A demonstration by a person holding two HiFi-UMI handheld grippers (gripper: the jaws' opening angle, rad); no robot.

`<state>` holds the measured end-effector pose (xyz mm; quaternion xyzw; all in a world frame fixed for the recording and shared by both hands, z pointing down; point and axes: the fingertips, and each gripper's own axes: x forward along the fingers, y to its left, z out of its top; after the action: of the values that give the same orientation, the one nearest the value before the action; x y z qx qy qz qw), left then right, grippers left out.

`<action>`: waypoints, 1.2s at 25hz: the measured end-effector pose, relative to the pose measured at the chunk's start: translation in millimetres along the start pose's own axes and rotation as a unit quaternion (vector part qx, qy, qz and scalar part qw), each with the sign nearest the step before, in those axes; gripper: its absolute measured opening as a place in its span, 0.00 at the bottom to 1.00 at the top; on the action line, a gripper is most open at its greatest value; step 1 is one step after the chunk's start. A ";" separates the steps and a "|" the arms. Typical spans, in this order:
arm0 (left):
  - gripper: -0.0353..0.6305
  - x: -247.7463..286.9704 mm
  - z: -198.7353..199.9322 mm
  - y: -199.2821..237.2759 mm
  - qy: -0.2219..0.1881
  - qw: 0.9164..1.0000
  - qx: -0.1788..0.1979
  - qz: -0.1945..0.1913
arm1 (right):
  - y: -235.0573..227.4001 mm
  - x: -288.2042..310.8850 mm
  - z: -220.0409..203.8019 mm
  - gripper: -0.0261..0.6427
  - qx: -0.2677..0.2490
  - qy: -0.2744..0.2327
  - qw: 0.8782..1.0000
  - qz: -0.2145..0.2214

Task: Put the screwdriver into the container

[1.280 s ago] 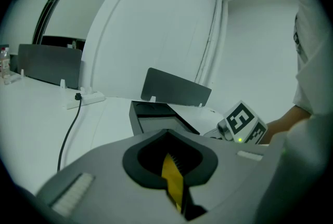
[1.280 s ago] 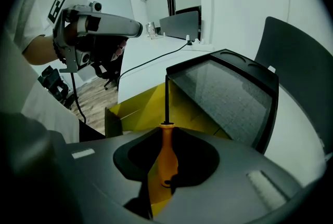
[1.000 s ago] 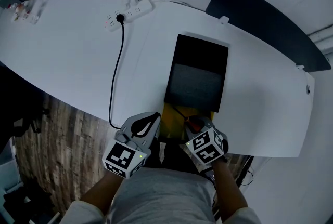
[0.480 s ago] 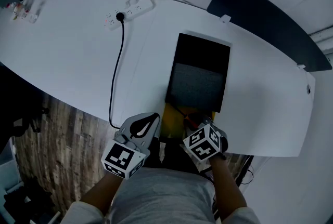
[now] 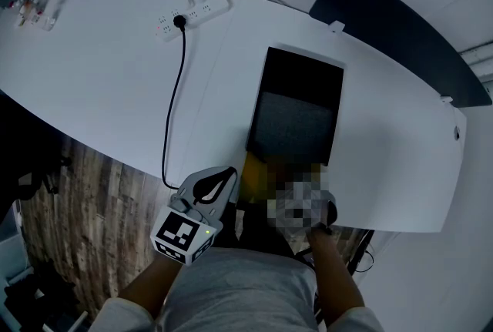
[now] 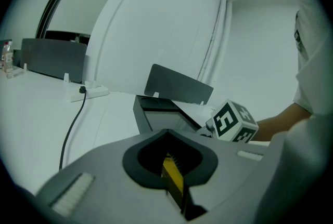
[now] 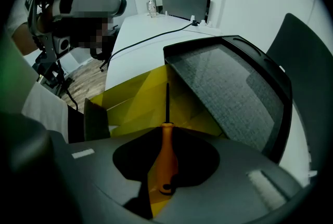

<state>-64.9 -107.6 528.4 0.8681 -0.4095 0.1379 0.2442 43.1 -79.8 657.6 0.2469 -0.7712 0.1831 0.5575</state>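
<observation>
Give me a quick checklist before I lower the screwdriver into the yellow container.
1. Screwdriver gripped by the right gripper: ok, the handle sits between the jaws.
2. Shaft pointing out over the container: ok.
3. Container open on top: ok.
4. Left gripper out of the way: ok, jaws together, beside the container.
5. Container firmly supported at the table edge: cannot tell.
</observation>
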 end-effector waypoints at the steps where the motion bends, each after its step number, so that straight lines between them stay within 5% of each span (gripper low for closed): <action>1: 0.05 -0.3 -0.3 0.6 0.000 1.000 0.000 0.000 | 0.1 0.6 0.0 0.17 -0.002 0.003 1.000 -0.001; 19: 0.05 -3.0 -3.0 1.8 0.005 1.000 0.001 -0.007 | 1.3 1.7 -0.2 0.18 -0.010 0.013 1.000 -0.013; 30: 0.05 -7.5 0.4 -4.1 0.004 1.000 0.008 -0.012 | -0.4 -14.7 11.1 0.21 0.010 -0.029 0.999 -0.012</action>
<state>-66.4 -100.8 523.5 0.8741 -0.3973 0.1421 0.2405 38.5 -83.7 640.2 0.2674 -0.7821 0.1770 0.5343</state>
